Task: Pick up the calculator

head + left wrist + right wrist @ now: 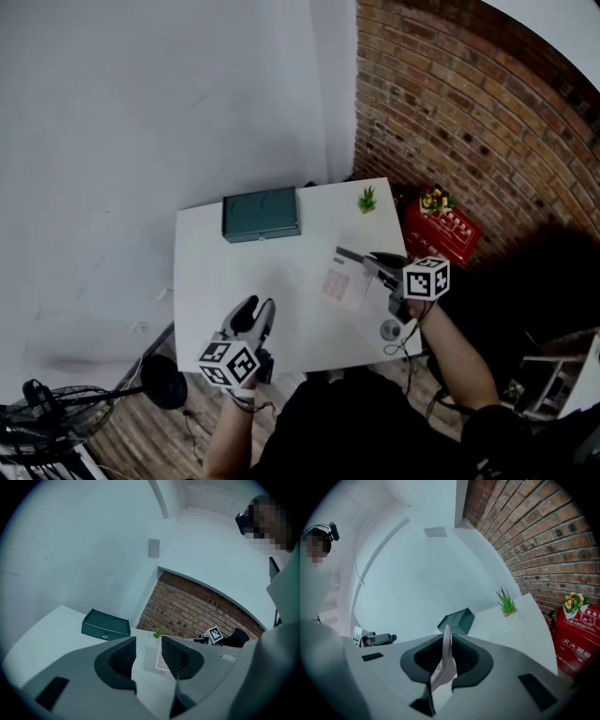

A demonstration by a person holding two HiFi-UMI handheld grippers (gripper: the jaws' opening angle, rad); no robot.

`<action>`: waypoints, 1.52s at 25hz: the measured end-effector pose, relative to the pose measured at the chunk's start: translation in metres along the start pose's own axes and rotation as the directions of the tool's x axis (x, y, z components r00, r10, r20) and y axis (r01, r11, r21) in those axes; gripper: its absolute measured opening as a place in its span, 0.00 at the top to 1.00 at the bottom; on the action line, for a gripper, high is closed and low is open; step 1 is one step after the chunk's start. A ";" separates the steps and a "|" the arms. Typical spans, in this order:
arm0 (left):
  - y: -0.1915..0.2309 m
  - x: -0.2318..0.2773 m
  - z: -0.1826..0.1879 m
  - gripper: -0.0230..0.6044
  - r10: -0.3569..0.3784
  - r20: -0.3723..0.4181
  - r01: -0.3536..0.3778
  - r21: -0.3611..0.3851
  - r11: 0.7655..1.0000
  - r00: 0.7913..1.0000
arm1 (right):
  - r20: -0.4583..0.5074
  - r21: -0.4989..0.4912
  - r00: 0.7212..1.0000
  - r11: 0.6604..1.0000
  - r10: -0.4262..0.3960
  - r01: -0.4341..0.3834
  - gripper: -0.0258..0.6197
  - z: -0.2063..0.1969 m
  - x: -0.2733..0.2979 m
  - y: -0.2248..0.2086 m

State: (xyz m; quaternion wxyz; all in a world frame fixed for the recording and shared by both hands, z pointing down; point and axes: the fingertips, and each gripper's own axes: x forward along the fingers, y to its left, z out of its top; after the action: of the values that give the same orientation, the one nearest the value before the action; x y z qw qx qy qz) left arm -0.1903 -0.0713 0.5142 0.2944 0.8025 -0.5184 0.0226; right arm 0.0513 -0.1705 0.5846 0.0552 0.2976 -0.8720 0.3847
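Note:
The calculator (pixel 339 281), white with pink keys, hangs tilted above the right half of the white table (pixel 234 272). My right gripper (pixel 352 259) is shut on its near edge. In the right gripper view the calculator (pixel 445 666) shows edge-on as a thin white slab, with the pads of the right gripper (pixel 447 645) pressed on both faces. My left gripper (pixel 251 317) hovers over the table's near left part, open with nothing between its fingers. In the left gripper view the calculator (pixel 161 662) shows far beyond the left gripper (pixel 148 654).
A dark green box (pixel 262 214) stands at the table's back edge, with a small potted plant (pixel 367 200) to its right. A small round object (pixel 391 330) lies near the front right corner. A red crate (pixel 441 228) sits by the brick wall, and a fan (pixel 47 403) stands on the floor at left.

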 end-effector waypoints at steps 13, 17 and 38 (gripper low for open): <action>-0.007 -0.012 0.008 0.70 -0.018 0.022 0.017 0.002 1.000 1.000 | 0.211 0.016 0.968 0.990 0.133 -0.140 0.87 0.056 -0.030 0.099; -0.008 -0.016 0.010 0.70 -0.014 0.030 0.014 -0.004 1.000 0.999 | 0.263 -0.002 0.948 0.983 0.180 -0.186 0.87 0.075 -0.039 0.124; -0.007 0.003 0.008 0.70 0.028 0.027 -0.027 -0.030 0.999 0.999 | 0.240 0.075 0.941 0.962 0.238 -0.262 0.87 0.073 -0.034 0.117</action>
State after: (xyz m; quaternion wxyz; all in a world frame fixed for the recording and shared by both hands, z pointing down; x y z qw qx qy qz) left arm -0.1849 -0.0754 0.5051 0.2987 0.7911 -0.5337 0.0078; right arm 0.0231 -0.1439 0.4480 -0.1105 0.2292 -0.8816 0.3976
